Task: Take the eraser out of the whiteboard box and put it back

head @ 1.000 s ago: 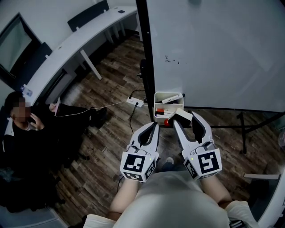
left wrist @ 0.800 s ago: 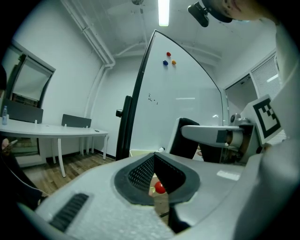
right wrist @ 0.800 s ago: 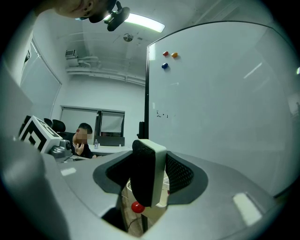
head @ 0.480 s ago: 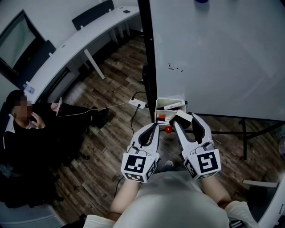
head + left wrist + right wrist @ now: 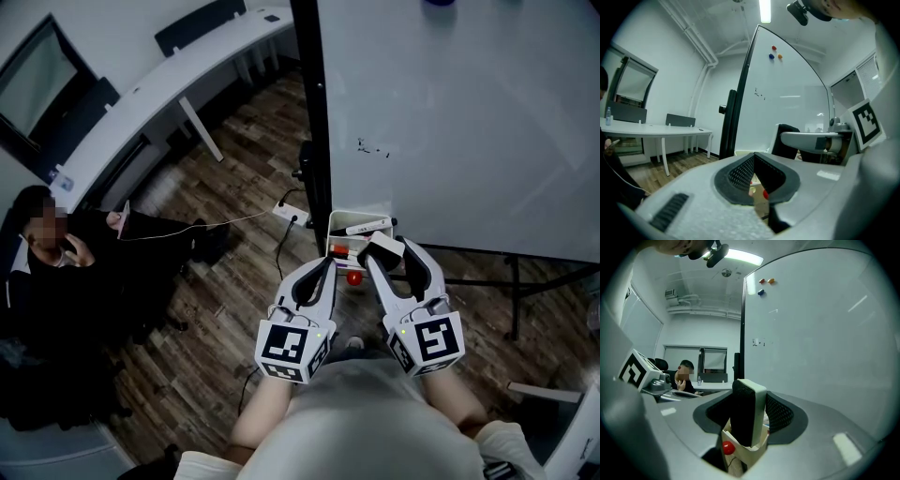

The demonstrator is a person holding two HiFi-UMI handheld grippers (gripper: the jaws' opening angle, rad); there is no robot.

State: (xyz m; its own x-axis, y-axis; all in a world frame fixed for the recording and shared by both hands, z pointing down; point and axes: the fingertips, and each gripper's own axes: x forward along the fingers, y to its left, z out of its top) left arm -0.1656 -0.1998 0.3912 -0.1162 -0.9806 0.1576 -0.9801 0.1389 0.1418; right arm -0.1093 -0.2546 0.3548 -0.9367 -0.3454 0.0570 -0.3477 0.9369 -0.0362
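Whiteboard point(image 5: 450, 112) behind, the eraser point(image 5: 379, 244) clamped by the right gripper point(image 5: 389, 251) is being brought nearer the box point(image 5: 336, 225) for return; left gripper point(image 5: 323, 265) closed, empty.

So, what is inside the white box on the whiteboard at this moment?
A white marker lies across the box, with something red-capped below it. The eraser in the right gripper covers the rest.
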